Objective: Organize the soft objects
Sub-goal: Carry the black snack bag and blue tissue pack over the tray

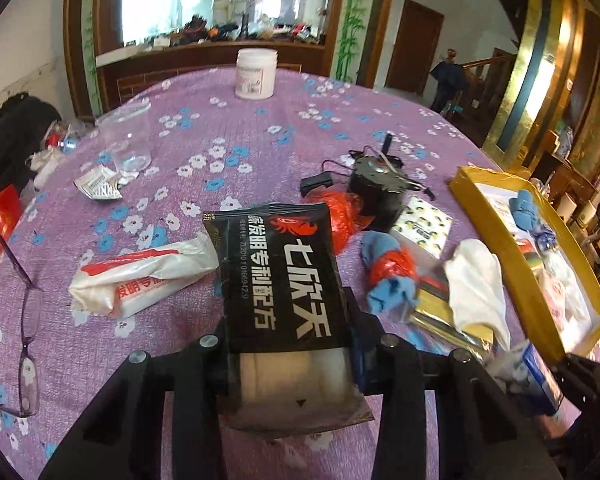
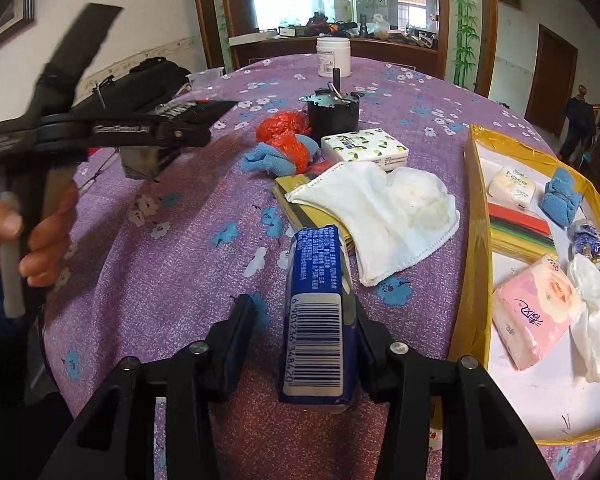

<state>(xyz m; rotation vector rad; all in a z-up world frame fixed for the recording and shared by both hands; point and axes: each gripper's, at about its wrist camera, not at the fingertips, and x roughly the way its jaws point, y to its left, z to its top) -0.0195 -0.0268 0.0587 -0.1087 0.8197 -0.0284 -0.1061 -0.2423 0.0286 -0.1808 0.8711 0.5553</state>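
My left gripper (image 1: 292, 340) is shut on a black packet (image 1: 276, 272) with white and red characters, held off the table. In the right wrist view a hand holds that left gripper (image 2: 180, 136) raised at the left. My right gripper (image 2: 300, 308) stands around a blue tissue pack (image 2: 320, 320) with a barcode. Its right finger touches the pack, while purple cloth shows between the pack and the left finger. A gold-rimmed tray (image 2: 476, 240) at the right holds a pink tissue pack (image 2: 532, 312), a blue towel (image 2: 562, 196) and other soft items.
On the purple flowered tablecloth lie a white cloth (image 2: 380, 208), a blue towel wrapped in red plastic (image 2: 284, 152), a lemon-print tissue pack (image 2: 364, 148), a black motor (image 2: 334, 112), a white jar (image 2: 333, 56), a white packet (image 1: 140, 280), glasses (image 1: 28, 320) and a clear cup (image 1: 126, 140).
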